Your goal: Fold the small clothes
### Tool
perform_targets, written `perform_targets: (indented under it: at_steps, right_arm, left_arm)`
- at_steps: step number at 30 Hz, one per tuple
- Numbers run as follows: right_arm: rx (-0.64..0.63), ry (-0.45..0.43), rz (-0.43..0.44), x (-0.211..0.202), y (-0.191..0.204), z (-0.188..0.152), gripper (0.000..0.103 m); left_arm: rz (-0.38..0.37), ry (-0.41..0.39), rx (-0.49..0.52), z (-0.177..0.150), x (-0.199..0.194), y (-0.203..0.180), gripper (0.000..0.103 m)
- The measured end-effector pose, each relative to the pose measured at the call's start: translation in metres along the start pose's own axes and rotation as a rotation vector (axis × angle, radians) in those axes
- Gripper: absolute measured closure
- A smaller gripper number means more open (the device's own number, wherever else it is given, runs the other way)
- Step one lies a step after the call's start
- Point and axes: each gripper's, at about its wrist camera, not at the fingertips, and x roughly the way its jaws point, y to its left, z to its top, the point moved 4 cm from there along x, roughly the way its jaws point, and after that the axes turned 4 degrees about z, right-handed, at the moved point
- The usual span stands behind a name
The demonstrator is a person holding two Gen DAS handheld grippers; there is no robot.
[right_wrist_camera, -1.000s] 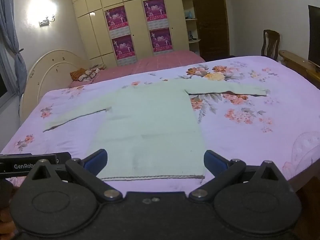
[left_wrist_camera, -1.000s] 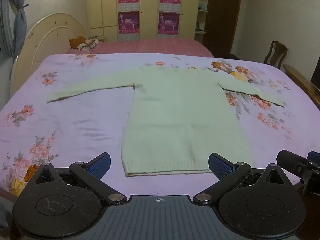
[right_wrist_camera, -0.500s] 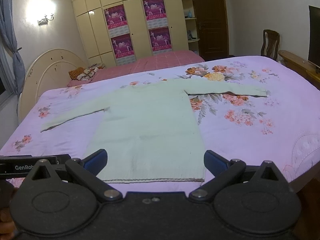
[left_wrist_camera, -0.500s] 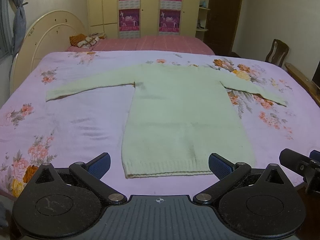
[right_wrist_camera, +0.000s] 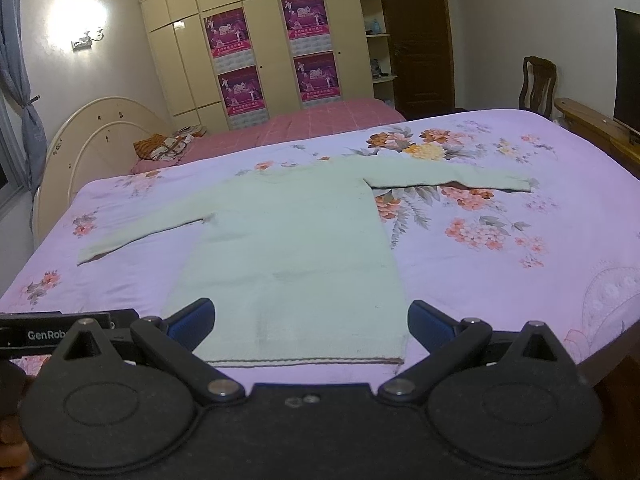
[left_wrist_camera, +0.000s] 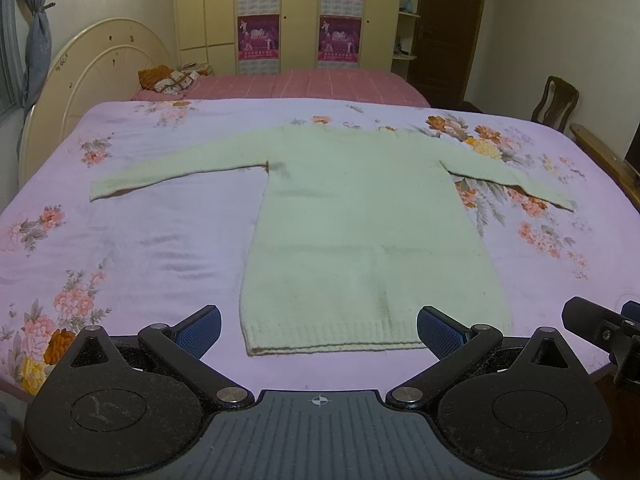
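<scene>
A pale green knitted sweater [left_wrist_camera: 360, 216] [right_wrist_camera: 296, 236] lies flat on the bed, both sleeves spread sideways and its ribbed hem nearest me. My left gripper [left_wrist_camera: 318, 326] hovers open just short of the hem, nothing between its blue pads. My right gripper [right_wrist_camera: 310, 320] is open too, its fingers straddling the hem's near edge from above without touching it. Part of the right gripper shows at the right edge of the left wrist view.
The bed wears a lilac floral sheet [left_wrist_camera: 120, 240]. A second bed with a pink cover [left_wrist_camera: 288, 84] stands behind, beside a cream headboard [left_wrist_camera: 92, 68]. A wardrobe with posters [right_wrist_camera: 272, 52], a wooden chair [right_wrist_camera: 538, 80] and a dark screen [right_wrist_camera: 628, 68] line the room.
Both grippers have tilted or risen slightly, so the sweater sits a little lower and fuller in view. Jaws stay open and the sweater has not moved.
</scene>
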Motion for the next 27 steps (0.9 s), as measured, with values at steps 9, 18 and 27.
perform_targets:
  at_steps: [9, 18, 27]
  right_arm:
    - [0.002, -0.002, 0.000, 0.000, -0.001, 0.000, 0.001]
    - [0.001, 0.005, -0.001, 0.002, -0.007, 0.002, 0.001]
    - [0.005, 0.011, -0.005, 0.006, -0.010, 0.006, 0.001]
  left_arm:
    - [0.001, 0.003, 0.009, 0.001, 0.002, -0.010, 0.000]
    - [0.001, 0.016, 0.006, 0.002, 0.007, -0.015, 0.000]
    - [-0.005, 0.031, 0.005, 0.008, 0.015, -0.017, 0.000]
